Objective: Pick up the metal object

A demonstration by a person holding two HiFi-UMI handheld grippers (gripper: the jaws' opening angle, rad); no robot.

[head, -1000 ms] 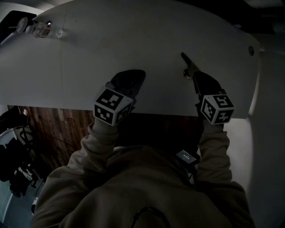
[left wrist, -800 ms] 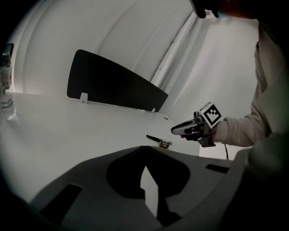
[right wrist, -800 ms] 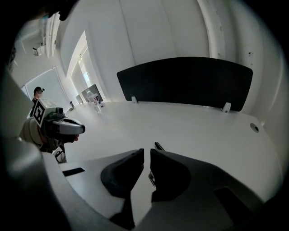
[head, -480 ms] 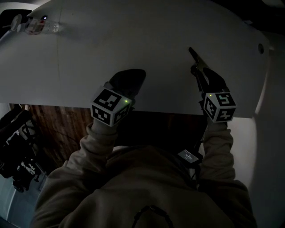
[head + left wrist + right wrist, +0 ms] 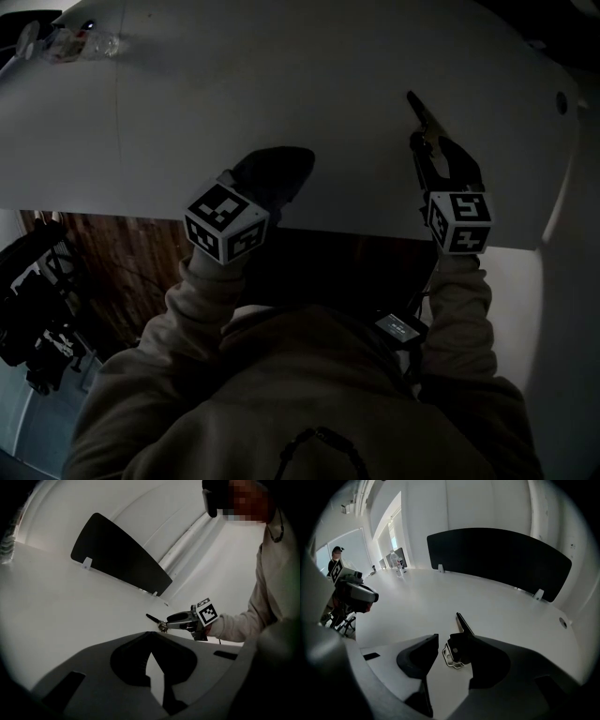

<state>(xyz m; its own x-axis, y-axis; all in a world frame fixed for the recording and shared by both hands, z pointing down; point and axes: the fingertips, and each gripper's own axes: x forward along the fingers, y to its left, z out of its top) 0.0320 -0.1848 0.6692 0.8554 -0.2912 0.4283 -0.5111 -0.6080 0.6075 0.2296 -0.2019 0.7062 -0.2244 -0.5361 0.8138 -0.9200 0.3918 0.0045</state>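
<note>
metal object (image 5: 451,657) between right gripper's (image 5: 443,641) opening jaws — wide white table (image 5: 417,604) beyond.

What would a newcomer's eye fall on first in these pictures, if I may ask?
First, the right hand-held gripper by the near right edge of the white table, its jaws opening with the metal object between them. Next, the long black divider panel standing across the table's far side. The left hand-held gripper is shut and empty by the near edge.
</note>
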